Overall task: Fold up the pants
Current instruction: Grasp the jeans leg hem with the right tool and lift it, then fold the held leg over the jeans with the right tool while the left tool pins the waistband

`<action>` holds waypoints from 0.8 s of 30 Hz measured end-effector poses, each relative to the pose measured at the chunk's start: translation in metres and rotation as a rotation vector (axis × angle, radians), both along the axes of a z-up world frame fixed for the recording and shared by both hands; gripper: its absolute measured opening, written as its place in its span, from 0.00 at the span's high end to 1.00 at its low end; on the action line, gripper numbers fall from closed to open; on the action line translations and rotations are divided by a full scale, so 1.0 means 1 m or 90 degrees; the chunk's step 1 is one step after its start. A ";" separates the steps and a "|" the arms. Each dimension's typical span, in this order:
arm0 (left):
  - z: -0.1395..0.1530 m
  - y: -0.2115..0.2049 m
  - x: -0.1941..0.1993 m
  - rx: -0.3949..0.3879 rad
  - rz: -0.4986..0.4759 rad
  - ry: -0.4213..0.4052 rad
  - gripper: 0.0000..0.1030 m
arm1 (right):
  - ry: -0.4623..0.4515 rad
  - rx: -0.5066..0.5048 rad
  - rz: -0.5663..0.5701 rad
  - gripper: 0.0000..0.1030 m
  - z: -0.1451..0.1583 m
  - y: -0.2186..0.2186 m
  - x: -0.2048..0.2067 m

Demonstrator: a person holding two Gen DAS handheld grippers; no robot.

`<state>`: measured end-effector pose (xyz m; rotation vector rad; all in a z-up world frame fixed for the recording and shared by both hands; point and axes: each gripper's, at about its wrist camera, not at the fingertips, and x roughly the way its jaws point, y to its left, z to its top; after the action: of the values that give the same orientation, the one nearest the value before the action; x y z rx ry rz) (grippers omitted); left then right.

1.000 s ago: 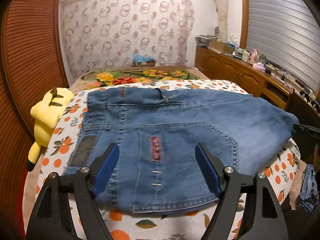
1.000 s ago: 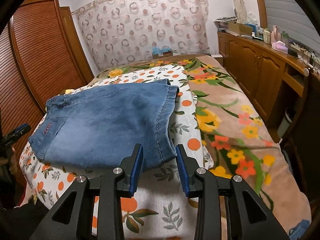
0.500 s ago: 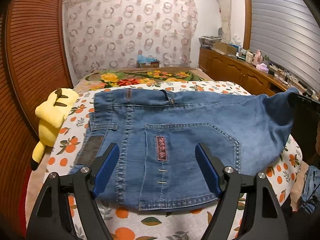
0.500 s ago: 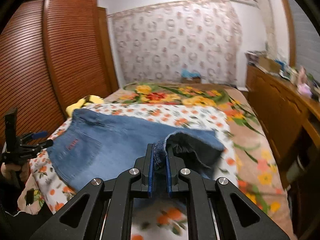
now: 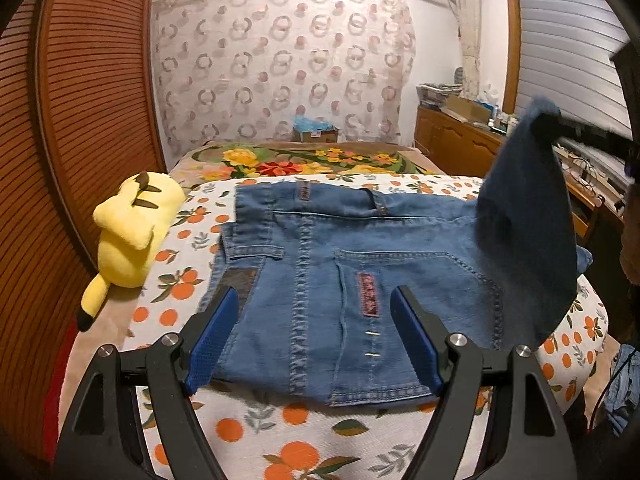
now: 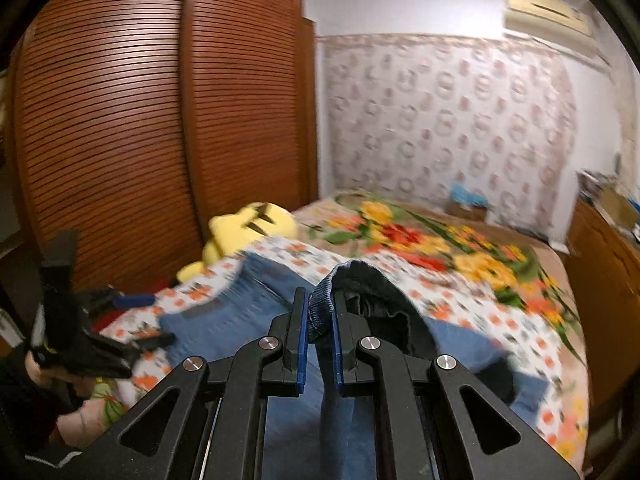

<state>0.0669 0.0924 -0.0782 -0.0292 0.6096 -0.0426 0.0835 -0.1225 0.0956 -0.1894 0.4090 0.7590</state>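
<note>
1. While the blue denim pants [image 5: 360, 264] lie flat on the bed's white sheet printed with oranges [image 5: 280, 432], their back side faces up: a stitched back pocket with a small pink label, a dark patch near the left edge, and the waistband along the far side.
2. One end of the pants is lifted off the bed at the right, hanging as a dark, blurred flap whose top corner is pinched by the right gripper [image 6: 320, 320]; its blue pads are pressed together on a rolled denim edge.
3. The left gripper [image 5: 312, 336] hovers over the near edge of the pants with its fingers spread wide, touching nothing that can be made out.
4. Motion blur smears the right wrist view, so the bed pattern and the fold under the lifted cloth are hard to read; the raised flap hides the pants' right end.
5. The pants' long axis runs left to right across the bed.
6. A yellow plush toy with black-tipped ears [image 5: 132, 232] lies beside the pants, against the brown slatted wardrobe [image 6: 160, 120].
</note>
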 end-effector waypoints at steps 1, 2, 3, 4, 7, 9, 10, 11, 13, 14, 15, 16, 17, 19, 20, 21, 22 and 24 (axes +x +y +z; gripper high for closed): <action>0.000 0.002 -0.001 0.000 0.003 0.000 0.23 | -0.001 0.003 0.013 0.91 0.001 0.005 0.001; -0.001 0.004 -0.001 -0.001 0.006 0.001 0.23 | -0.003 0.004 0.027 0.91 0.001 0.012 0.004; -0.001 0.006 0.000 -0.002 0.009 0.002 0.23 | -0.005 0.003 0.037 0.91 0.000 0.019 0.008; -0.002 0.008 0.000 -0.003 0.011 0.002 0.23 | -0.002 0.002 0.046 0.91 -0.004 0.021 0.015; -0.004 0.011 0.001 -0.006 0.014 0.005 0.23 | 0.028 -0.010 0.071 0.90 -0.016 0.022 0.027; -0.006 0.010 0.002 -0.006 0.012 0.007 0.23 | 0.052 -0.047 0.072 0.85 -0.032 0.023 0.040; -0.006 0.010 0.002 -0.006 0.011 0.008 0.23 | 0.049 -0.057 0.063 0.77 -0.036 0.020 0.046; -0.006 0.008 0.002 -0.005 0.009 0.008 0.23 | 0.051 -0.063 0.060 0.70 -0.040 0.016 0.051; -0.008 0.006 0.003 -0.006 0.005 0.010 0.23 | 0.061 -0.063 0.058 0.65 -0.045 0.004 0.060; -0.008 0.005 0.004 -0.007 0.003 0.012 0.23 | 0.061 -0.061 0.049 0.65 -0.047 -0.004 0.065; -0.009 0.004 0.005 -0.007 0.002 0.012 0.23 | 0.059 -0.061 0.035 0.64 -0.049 -0.014 0.070; -0.009 0.002 0.006 -0.009 -0.002 0.013 0.23 | 0.060 -0.062 0.021 0.64 -0.052 -0.017 0.077; -0.010 0.000 0.007 -0.010 -0.005 0.014 0.23 | 0.066 -0.063 0.011 0.63 -0.054 -0.018 0.084; -0.011 -0.002 0.011 -0.014 -0.013 0.018 0.23 | 0.085 -0.070 -0.010 0.60 -0.065 -0.030 0.097; -0.012 -0.004 0.014 -0.016 -0.018 0.022 0.23 | 0.094 -0.075 -0.017 0.59 -0.070 -0.033 0.100; -0.014 -0.006 0.018 -0.017 -0.023 0.025 0.23 | 0.105 -0.081 -0.023 0.59 -0.077 -0.037 0.109; -0.015 -0.007 0.020 -0.018 -0.026 0.029 0.23 | 0.114 -0.085 -0.026 0.58 -0.082 -0.034 0.114; -0.018 -0.010 0.028 -0.026 -0.033 0.038 0.23 | 0.136 -0.093 -0.031 0.57 -0.095 -0.035 0.128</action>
<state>0.0950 0.0820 -0.0965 -0.0540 0.6693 -0.1045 0.2118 -0.1570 0.0006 -0.2354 0.6699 0.7044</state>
